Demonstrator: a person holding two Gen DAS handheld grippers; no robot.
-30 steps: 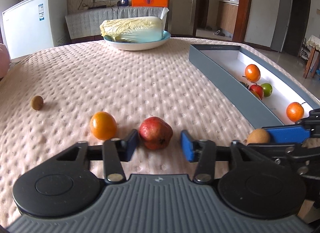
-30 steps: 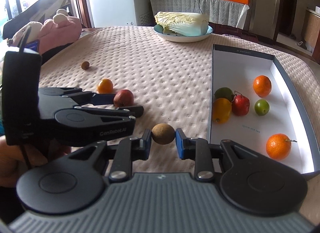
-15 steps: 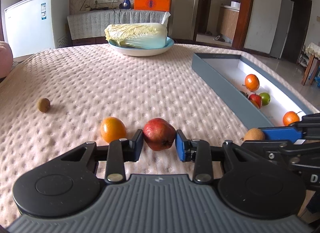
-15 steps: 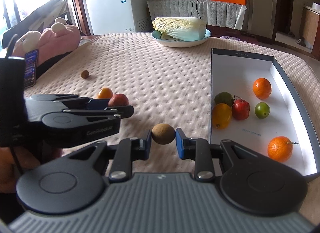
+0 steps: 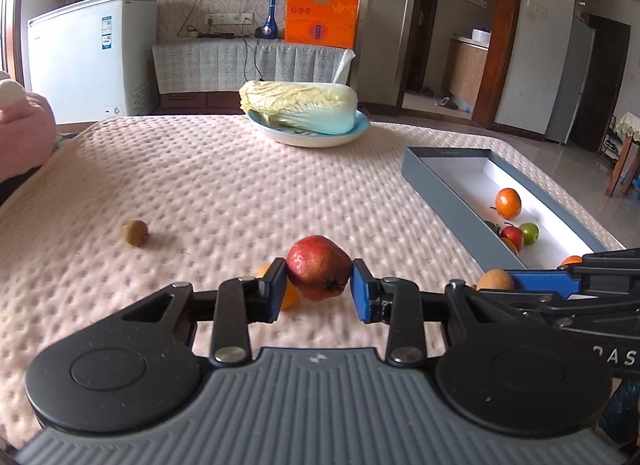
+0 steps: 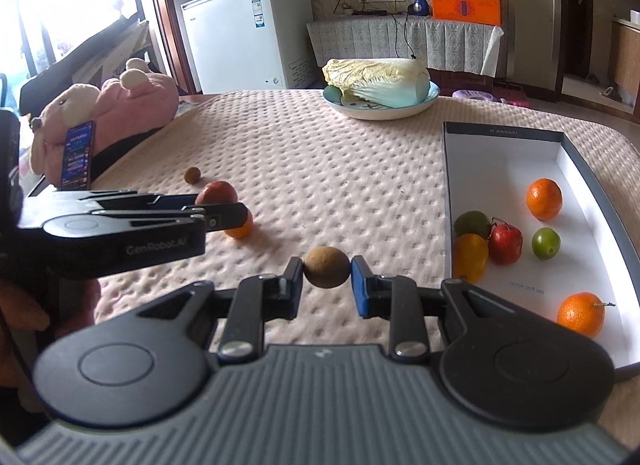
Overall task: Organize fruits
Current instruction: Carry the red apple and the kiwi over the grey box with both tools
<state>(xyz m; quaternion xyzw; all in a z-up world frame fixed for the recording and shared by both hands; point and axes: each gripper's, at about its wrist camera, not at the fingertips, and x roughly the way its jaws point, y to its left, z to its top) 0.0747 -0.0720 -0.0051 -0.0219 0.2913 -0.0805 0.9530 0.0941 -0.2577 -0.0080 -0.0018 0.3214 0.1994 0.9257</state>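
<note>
1. Now the left gripper [image 5: 319, 285] is clamped on a red apple [image 5: 318, 267], one pad pressing on each side of it; its jaws have just been closing, and the apple sits between them above the pink bumpy tablecloth [image 5: 240, 193].
2. Just behind the left gripper's near finger an orange [image 5: 289, 294] lies on the cloth, mostly hidden by that finger.
3. Meanwhile the right gripper [image 6: 326, 279] is closed tight on a small brown fruit [image 6: 326, 267], which is pinched between its pads over the cloth, just beside the near left corner of the box.
4. From the right wrist view, the left gripper reaches in from the left edge, with the apple at its tip and the orange directly beneath it.
5. Another small brown fruit [image 5: 135, 232] rests alone on the cloth, well apart from both grippers, to the far left.
6. A grey box [image 6: 447, 185] with a white inside lies at the right of the table. It holds two oranges [image 6: 544, 199], a small red apple [image 6: 505, 243], a light green fruit [image 6: 545, 243], a darker green fruit [image 6: 472, 223] and a yellow-orange fruit [image 6: 471, 257]; the last three of the group near the left wall touch one another.
7. At the far side of the table a cabbage [image 5: 300, 105] lies on a pale blue plate [image 5: 312, 139].
8. A pink soft toy [image 6: 120, 105] sits at the table's left edge, with a phone [image 6: 78, 155] leaning upright against it.
</note>
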